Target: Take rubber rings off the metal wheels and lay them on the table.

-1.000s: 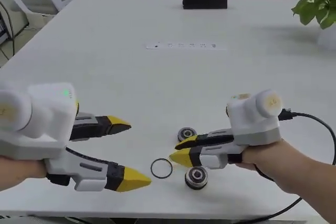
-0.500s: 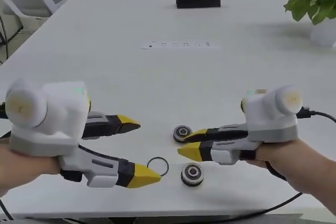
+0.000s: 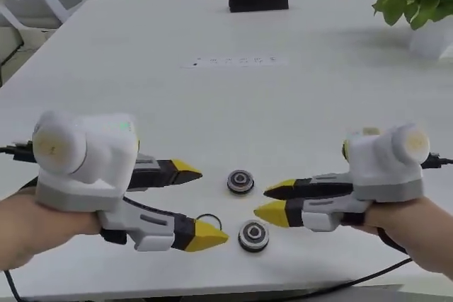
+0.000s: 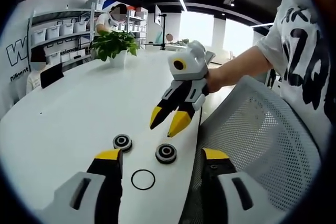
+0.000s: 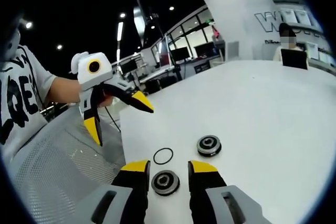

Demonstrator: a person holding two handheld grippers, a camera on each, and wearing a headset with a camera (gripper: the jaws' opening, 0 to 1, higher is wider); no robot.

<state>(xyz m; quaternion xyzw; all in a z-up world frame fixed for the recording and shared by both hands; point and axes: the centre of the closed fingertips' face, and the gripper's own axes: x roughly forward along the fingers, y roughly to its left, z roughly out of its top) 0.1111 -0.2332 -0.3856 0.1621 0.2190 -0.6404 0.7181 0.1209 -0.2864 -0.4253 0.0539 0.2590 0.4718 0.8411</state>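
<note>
Jaws of the left gripper are standing wide apart and holding nothing, while those of the right gripper are sitting closer together with a clear gap between them, also gripping nothing. Both grippers are hovering over the table, pointing at each other from either side of the near wheel, which is lying flat by the table's front edge. The right gripper's yellow tips are hanging near that wheel without touching it, and in the right gripper view the wheel is showing in the gap between its jaws. A loose black ring is lying flat on the table just left of the near wheel, partly hidden in the head view under the left gripper's lower jaw. The far wheel is resting flat just behind the near wheel, apart from it, both showing dark rims.
</note>
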